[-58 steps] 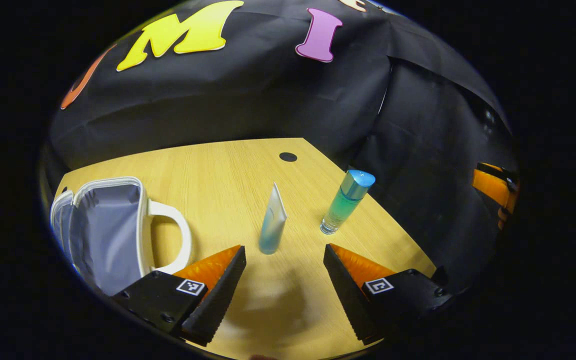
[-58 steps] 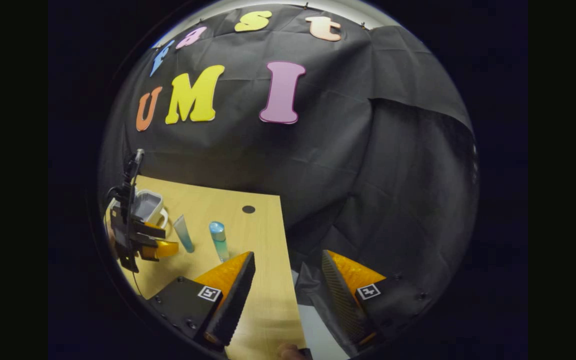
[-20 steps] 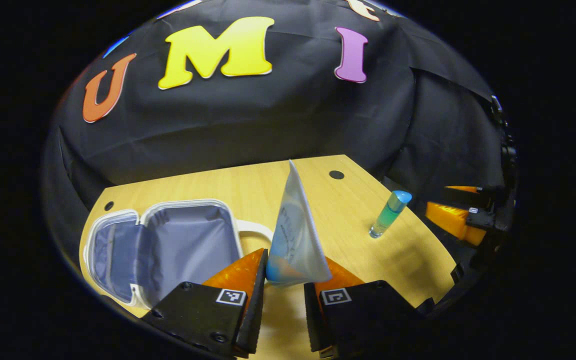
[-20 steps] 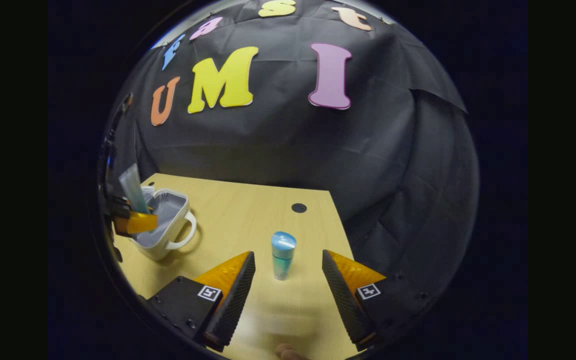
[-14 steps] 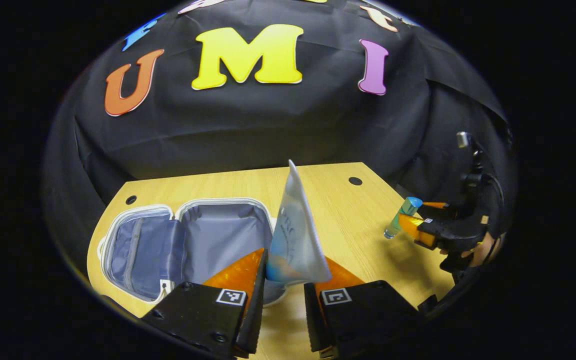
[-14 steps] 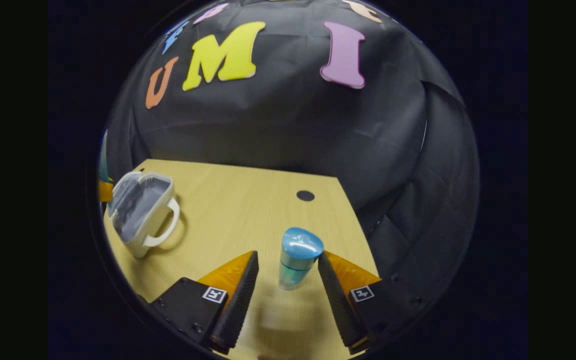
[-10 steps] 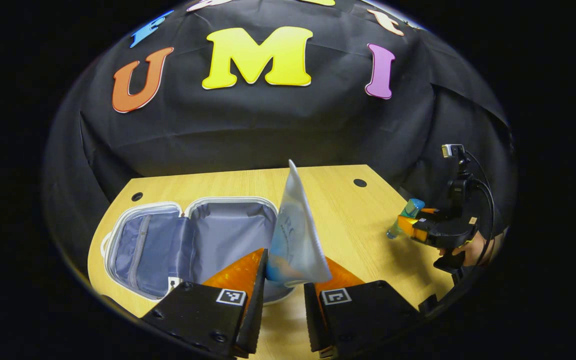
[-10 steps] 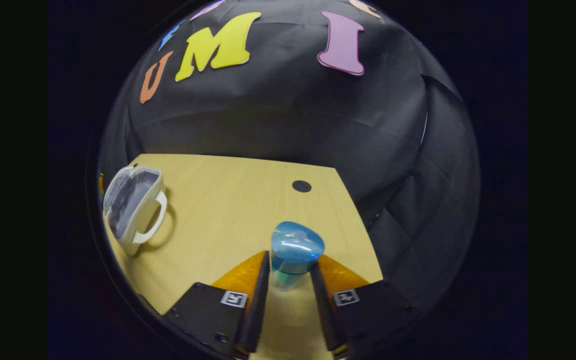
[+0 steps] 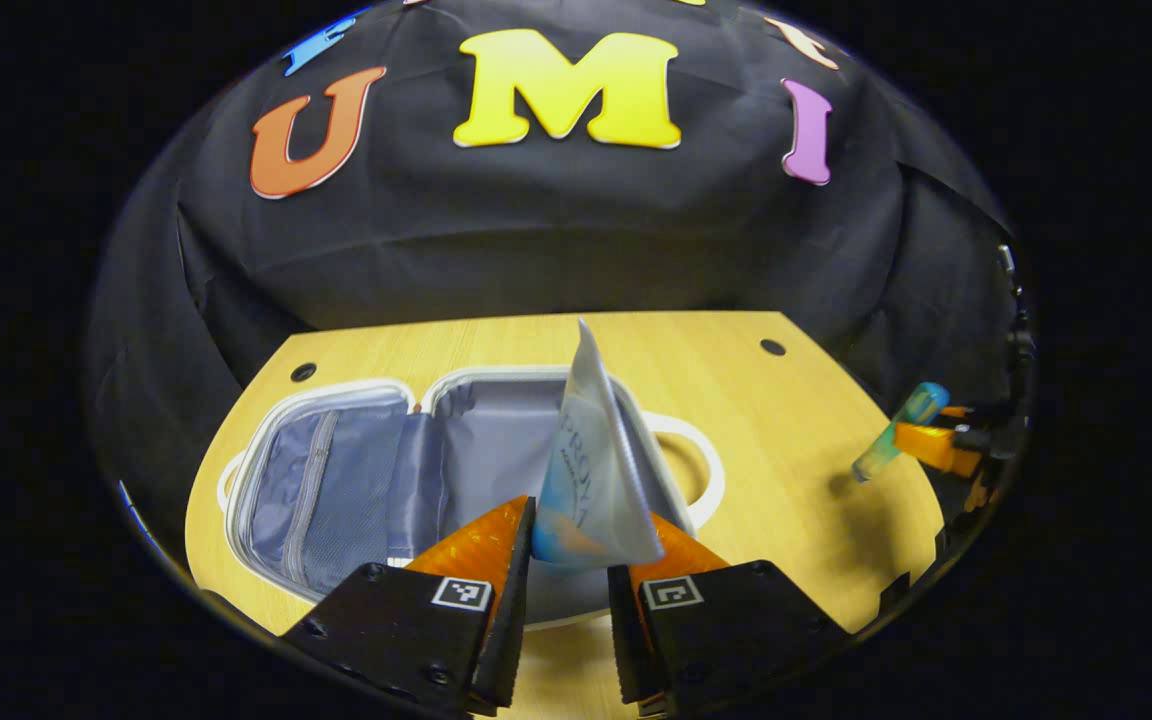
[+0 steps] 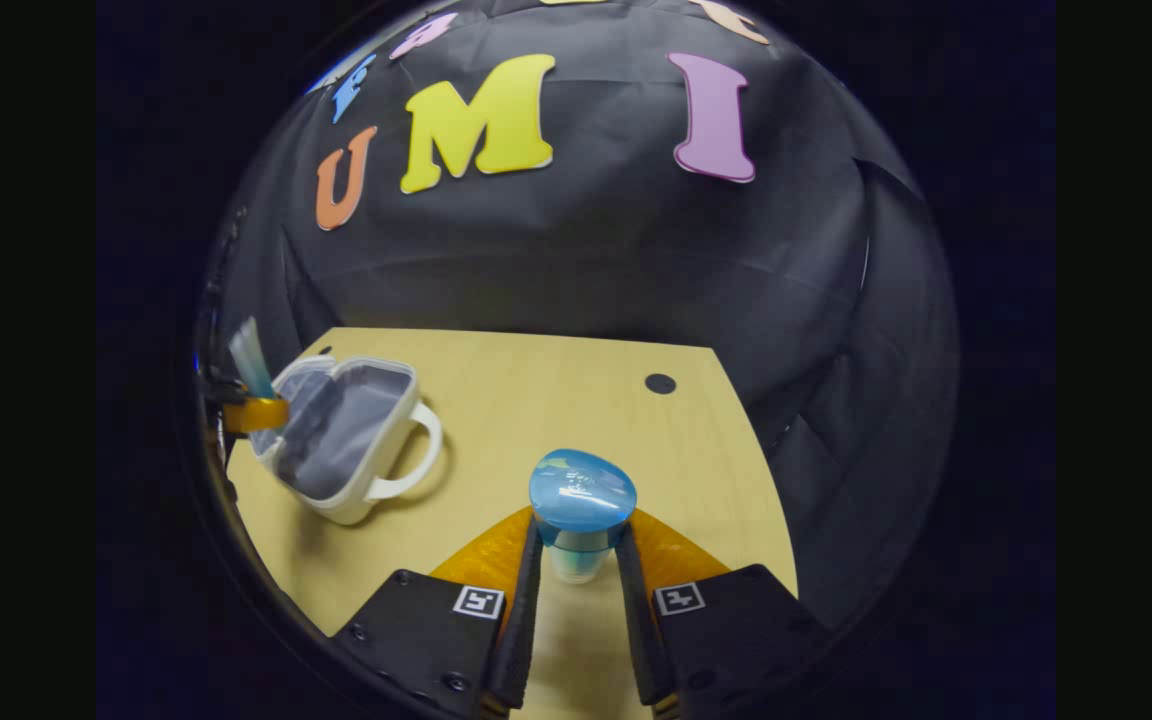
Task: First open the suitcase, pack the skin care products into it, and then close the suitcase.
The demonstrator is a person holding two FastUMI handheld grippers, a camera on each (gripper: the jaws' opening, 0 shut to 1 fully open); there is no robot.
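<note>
A small white suitcase (image 9: 406, 470) lies open on the wooden table (image 9: 786, 440), grey lining up, handle to the right. My left gripper (image 9: 568, 560) is shut on a pale blue-white tube (image 9: 588, 470), held upright over the suitcase's near right half. In the right gripper view my right gripper (image 10: 576, 580) is shut on a blue-capped green bottle (image 10: 581, 505), lifted above the table. That bottle (image 9: 898, 440) and its gripper (image 9: 936, 445) appear far right in the left gripper view. The suitcase (image 10: 346, 440) and tube (image 10: 251, 360) sit at the left of the right gripper view.
Round cable holes (image 9: 772, 347) mark the table's back corners, and another hole (image 10: 659, 383) lies behind the bottle. The table's right edge (image 10: 756, 480) drops off close to my right gripper. Black cloth walls close the back and sides.
My left gripper has carried the tube leftward until it hangs over the suitcase. My right gripper closed on the bottle and raised it off the table.
</note>
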